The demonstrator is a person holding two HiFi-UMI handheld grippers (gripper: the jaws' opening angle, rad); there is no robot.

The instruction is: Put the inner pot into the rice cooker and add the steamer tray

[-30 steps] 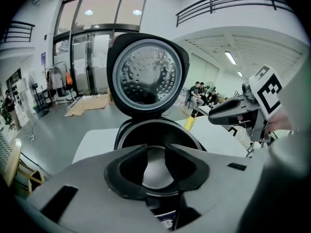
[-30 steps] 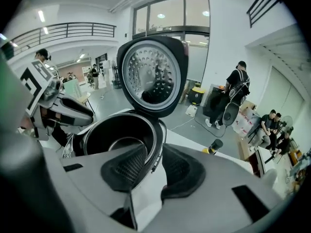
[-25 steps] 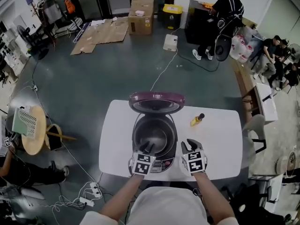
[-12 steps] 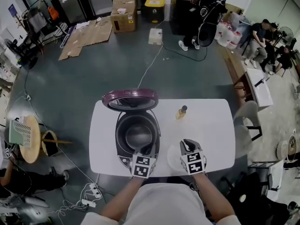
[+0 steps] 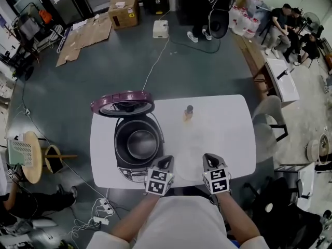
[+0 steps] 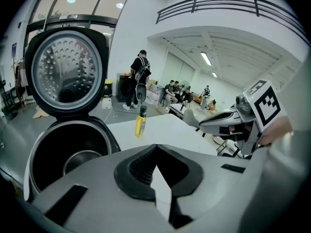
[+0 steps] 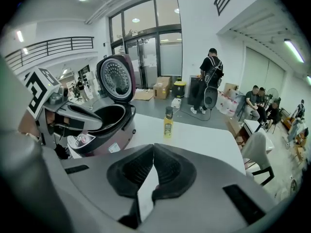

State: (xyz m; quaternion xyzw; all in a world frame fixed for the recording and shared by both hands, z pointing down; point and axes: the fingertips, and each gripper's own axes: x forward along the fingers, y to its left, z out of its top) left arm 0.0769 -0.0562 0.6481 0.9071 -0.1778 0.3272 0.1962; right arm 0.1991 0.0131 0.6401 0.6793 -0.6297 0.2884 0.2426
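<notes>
The dark rice cooker [image 5: 136,147] stands at the left of the white table [image 5: 233,139], its purple lid [image 5: 123,104] tipped open. The metal inner pot [image 5: 142,143] sits inside it, also visible as the pot [image 6: 80,161] in the left gripper view. A pale round tray [image 5: 191,149], hard to make out against the table, lies to the cooker's right. My left gripper [image 5: 167,161] hovers at the tray's near left edge and my right gripper [image 5: 210,160] at its near right edge. Both are shut and empty: left gripper [image 6: 155,147], right gripper [image 7: 153,147].
A small yellow bottle [image 5: 188,113] stands at the table's far middle. A grey chair [image 5: 267,118] is at the table's right end. On the floor behind are a cable [image 5: 153,61], cardboard boxes [image 5: 122,7] and several people [image 5: 282,17].
Both grippers have moved from over the cooker's mouth to the right, to the table's front beside it. Their jaws have gone from open to shut.
</notes>
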